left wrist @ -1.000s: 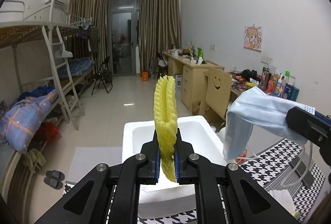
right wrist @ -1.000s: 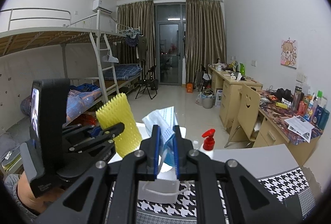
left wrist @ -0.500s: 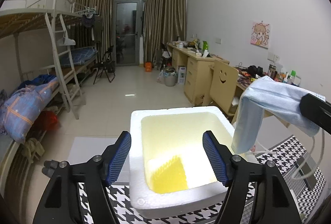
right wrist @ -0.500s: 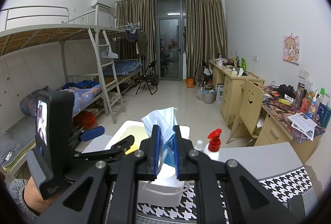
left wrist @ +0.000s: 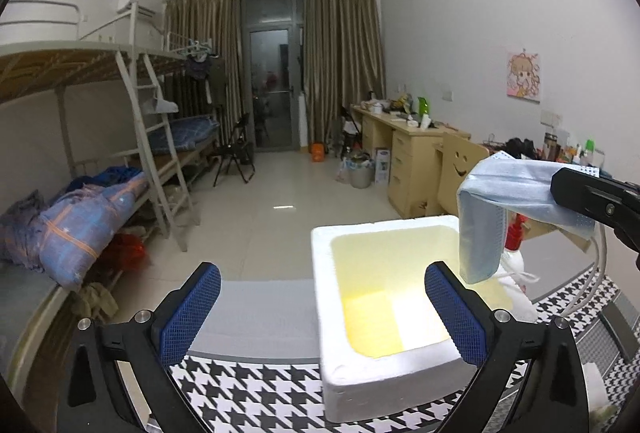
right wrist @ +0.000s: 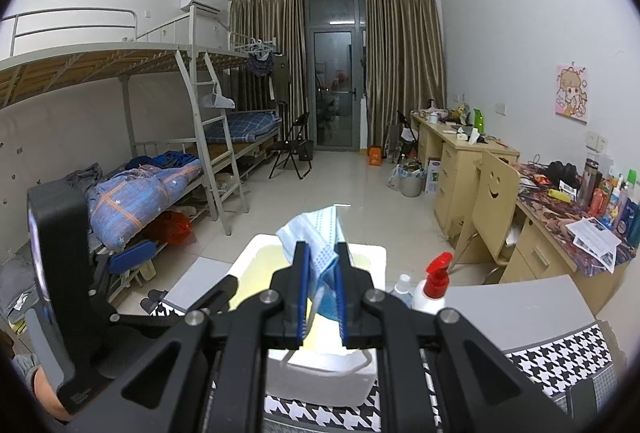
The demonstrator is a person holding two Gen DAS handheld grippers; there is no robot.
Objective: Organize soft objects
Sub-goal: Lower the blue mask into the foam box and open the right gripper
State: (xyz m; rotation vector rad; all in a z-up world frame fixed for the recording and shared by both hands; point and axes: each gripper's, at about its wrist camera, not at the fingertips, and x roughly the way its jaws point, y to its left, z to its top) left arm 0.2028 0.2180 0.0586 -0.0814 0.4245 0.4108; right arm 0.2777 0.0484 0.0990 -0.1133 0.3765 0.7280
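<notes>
right hand-held gripper clamps face mask above foam box.

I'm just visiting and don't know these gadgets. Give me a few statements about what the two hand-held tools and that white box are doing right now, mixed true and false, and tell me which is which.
1. The right tool is clamped on a blue face mask. True.
2. The left tool grips a yellow foam net. False: its jaws have just been opening and stand wide apart with nothing between them.
3. The white foam box stands on a black-and-white houndstooth cloth. True.
4. The face mask already lies inside the box. False: it hangs from the right tool above the box.
5. A red-topped spray bottle stands beside the box. True.
</notes>
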